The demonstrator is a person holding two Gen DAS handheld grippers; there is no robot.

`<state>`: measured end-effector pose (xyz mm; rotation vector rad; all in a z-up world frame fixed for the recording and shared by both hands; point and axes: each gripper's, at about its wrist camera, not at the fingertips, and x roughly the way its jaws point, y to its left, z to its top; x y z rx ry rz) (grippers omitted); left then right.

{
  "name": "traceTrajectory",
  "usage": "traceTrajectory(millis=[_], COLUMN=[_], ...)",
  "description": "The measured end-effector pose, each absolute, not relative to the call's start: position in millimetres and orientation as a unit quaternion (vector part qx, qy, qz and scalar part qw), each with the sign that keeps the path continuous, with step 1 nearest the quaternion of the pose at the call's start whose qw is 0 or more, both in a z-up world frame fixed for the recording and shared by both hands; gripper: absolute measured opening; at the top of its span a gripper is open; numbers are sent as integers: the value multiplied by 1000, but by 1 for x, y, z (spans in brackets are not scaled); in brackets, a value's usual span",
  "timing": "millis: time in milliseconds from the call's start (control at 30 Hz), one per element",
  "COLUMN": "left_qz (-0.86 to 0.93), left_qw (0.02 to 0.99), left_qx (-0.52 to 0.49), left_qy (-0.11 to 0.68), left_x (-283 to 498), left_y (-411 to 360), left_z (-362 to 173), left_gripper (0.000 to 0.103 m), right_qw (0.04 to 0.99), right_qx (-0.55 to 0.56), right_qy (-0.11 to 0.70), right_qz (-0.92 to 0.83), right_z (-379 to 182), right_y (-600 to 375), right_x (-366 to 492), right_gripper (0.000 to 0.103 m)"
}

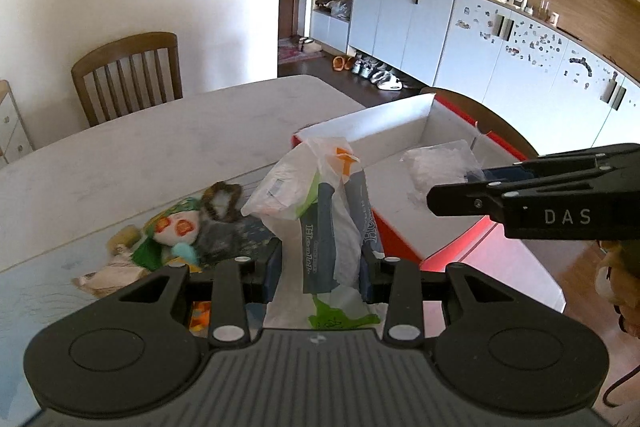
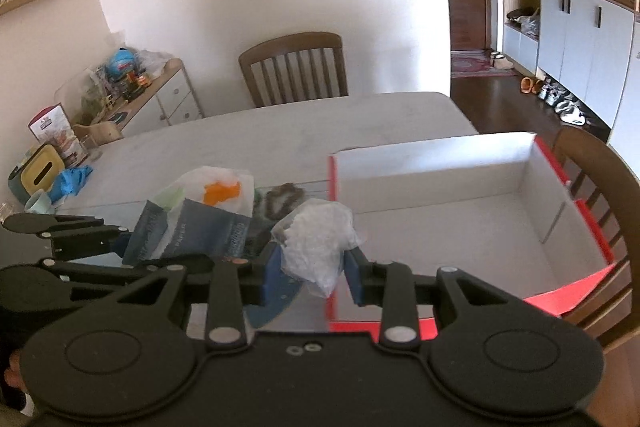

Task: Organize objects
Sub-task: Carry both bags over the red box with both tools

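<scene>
My left gripper (image 1: 322, 259) is shut on a white plastic bag with blue, green and orange print (image 1: 320, 195), held upright above the table next to the box's near-left corner. My right gripper (image 2: 310, 269) is shut on a crumpled clear plastic bag (image 2: 316, 239), held at the left wall of the red box with a white inside (image 2: 440, 223). The right gripper also shows in the left wrist view (image 1: 456, 195), over the box, with the clear bag (image 1: 436, 167) at its tip. The printed bag shows in the right wrist view (image 2: 192, 223).
A pile of small items lies on the table: a stuffed toy (image 1: 176, 227), a dark scrunchie (image 1: 222, 201), cloth pieces (image 1: 116, 267). A tissue box (image 2: 38, 179) and a blue glove (image 2: 70, 181) sit at the table's left. Wooden chairs (image 2: 296, 67) stand behind and right.
</scene>
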<state>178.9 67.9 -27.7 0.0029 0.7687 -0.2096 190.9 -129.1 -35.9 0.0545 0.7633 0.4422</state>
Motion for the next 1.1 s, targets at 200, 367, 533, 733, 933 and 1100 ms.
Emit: traceTrajectory(millis=[200, 367, 533, 733, 933, 1100], left_qz=[-105, -106, -103, -101, -101, -92], left_qw=[921, 917, 913, 904, 890, 874], left_qx=[5, 22, 37, 38, 54, 66], left_qy=[376, 383, 393, 413, 441, 472], left_x=[201, 220, 246, 282, 314, 341], left_y=[33, 1, -26, -49, -71, -85], left_z=[-26, -28, -32, -42, -62, -85], left_gripper=[38, 38, 38, 38, 38, 38], right_qw=[906, 906, 906, 902, 892, 875], right_qx=[24, 23, 25, 22, 2, -16], right_qy=[369, 375, 380, 391, 410, 442], right_qz=[207, 197, 187, 181, 188, 196], right_z=[-41, -49, -59, -73, -91, -110], right_y=[-164, -194, -221, -247, -254, -254], right_x=[203, 218, 232, 254, 272, 293], right_gripper=[33, 33, 33, 33, 33, 33])
